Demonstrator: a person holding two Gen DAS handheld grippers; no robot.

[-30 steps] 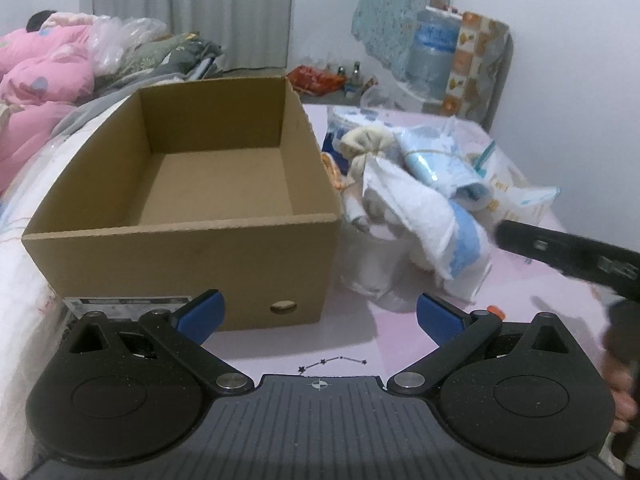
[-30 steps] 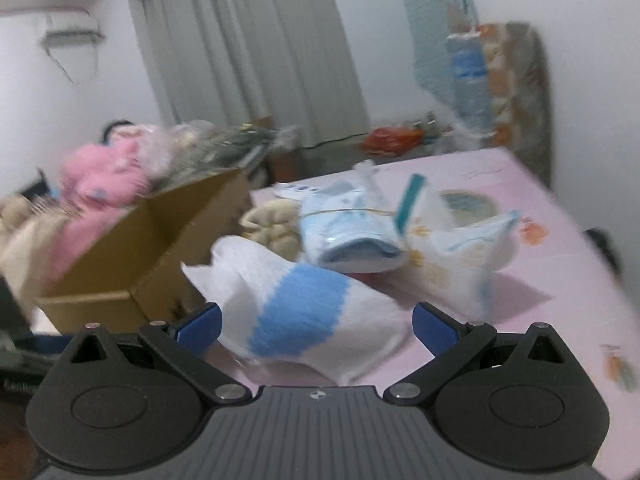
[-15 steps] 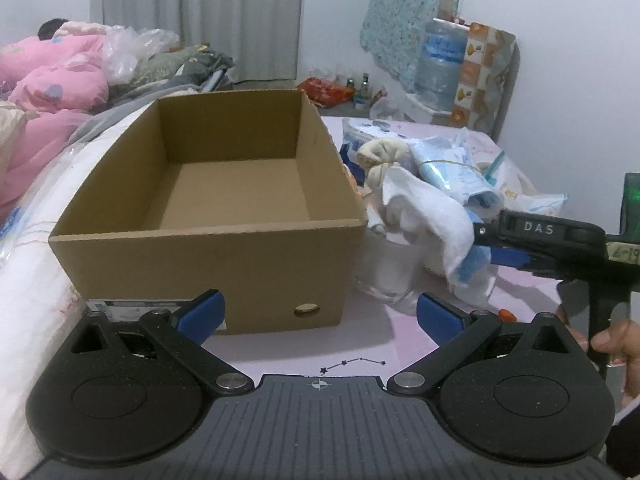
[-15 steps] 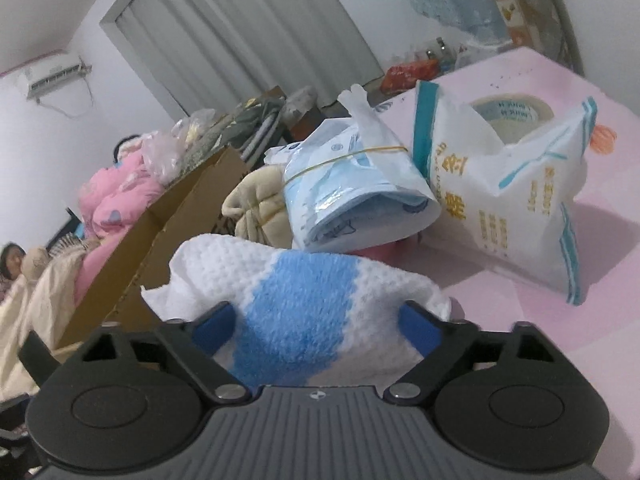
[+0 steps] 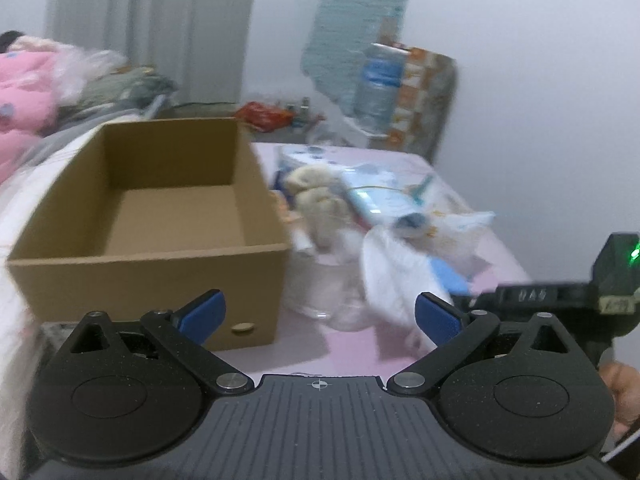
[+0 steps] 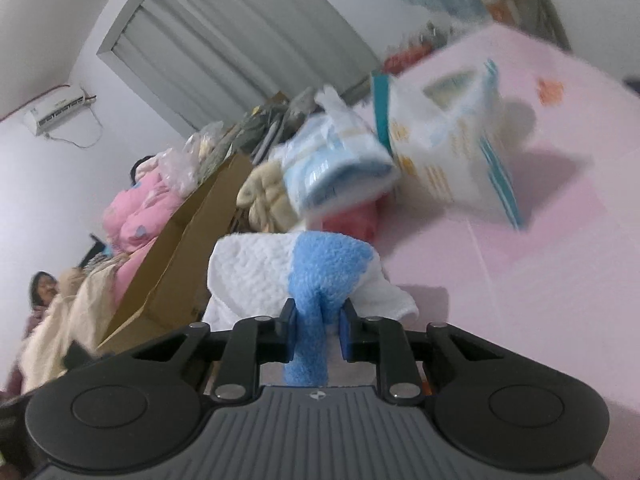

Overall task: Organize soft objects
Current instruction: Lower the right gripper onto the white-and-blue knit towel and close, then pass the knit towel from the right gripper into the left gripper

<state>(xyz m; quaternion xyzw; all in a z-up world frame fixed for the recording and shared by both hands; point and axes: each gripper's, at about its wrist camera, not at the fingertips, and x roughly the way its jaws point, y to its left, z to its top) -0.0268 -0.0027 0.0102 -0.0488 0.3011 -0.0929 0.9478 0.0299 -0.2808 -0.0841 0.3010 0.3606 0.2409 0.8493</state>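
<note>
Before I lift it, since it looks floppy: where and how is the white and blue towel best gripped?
Pinch the bunched blue stripe of the white and blue towel at its near edge, coming in low from the front. The right gripper, just closing, already squeezes that fold; the cloth there is thick.

Item count:

- Cardboard box (image 5: 152, 216): one, at 9 o'clock of the soft pile.
- White-and-blue towel (image 6: 296, 268): one.
- Beige plush bundle (image 6: 264, 196): one, at 11 o'clock of the towel.
- Rolled pale-blue pack (image 6: 336, 168): one (bound with a thin band).
- White printed bag (image 6: 452, 152): one, at 1 o'clock of the towel.
- Water bottle (image 5: 376, 84): one.
- Grippers: two, the left gripper (image 5: 320, 312) and the right gripper (image 6: 318, 320).
- Air conditioner (image 6: 56, 110): one.
</note>
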